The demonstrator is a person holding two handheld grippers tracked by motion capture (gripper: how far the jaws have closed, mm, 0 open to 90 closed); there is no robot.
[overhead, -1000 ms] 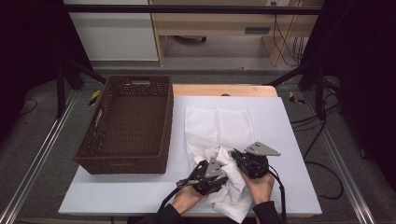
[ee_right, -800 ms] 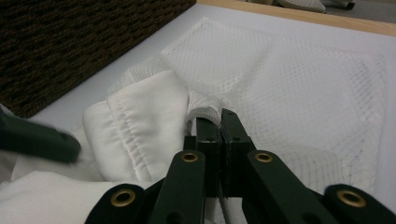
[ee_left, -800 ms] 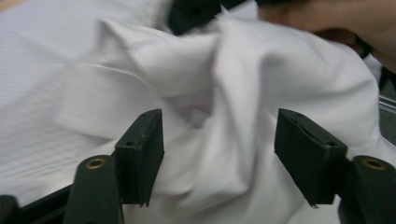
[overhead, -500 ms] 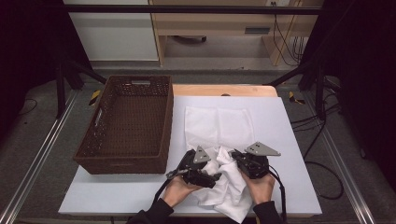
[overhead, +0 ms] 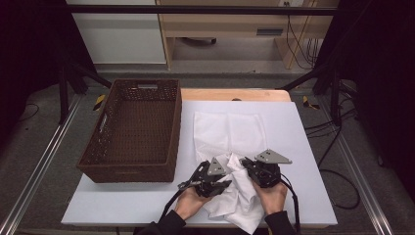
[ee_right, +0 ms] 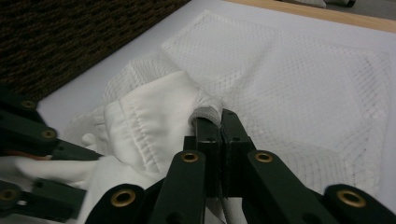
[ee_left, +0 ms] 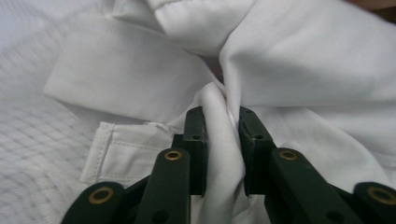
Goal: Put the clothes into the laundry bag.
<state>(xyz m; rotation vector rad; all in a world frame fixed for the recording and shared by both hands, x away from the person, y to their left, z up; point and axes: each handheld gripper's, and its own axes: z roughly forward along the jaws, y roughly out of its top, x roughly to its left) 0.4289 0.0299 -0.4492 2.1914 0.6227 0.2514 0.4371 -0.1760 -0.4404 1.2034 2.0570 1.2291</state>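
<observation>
**Both grippers pinch the white garment at the near edge of the table**

High view: A white garment [overhead: 230, 147] lies on the white table [overhead: 122, 205], just right of a brown wicker basket [overhead: 134, 132]. The half of the garment away from the person lies flat; the half nearest the person is bunched up and reaches the table's near edge. The left gripper [overhead: 208, 178] sits at the left side of the bunched part, the right gripper [overhead: 254, 169] at its right side, with a ridge of cloth rising between them. A hand holds each gripper from below, and a cable trails from each toward the person.

Left gripper view: The left gripper [ee_left: 223, 140] has just been closing its jaws, and a thick fold of the garment [ee_left: 299, 70] now stands between them, pressed on both sides. A flat band of cloth with a stitched hem lies to the left of the jaws.

Right gripper view: The right gripper [ee_right: 219, 128] has its jaws narrow, almost together, clamped on a thin edge of the garment [ee_right: 154, 116] that curls over the tip. Mesh cloth of the garment spreads flat beyond the jaws. The basket [ee_right: 70, 37] lies at the upper left beyond the garment, and the left gripper's black arms enter at the left.
</observation>
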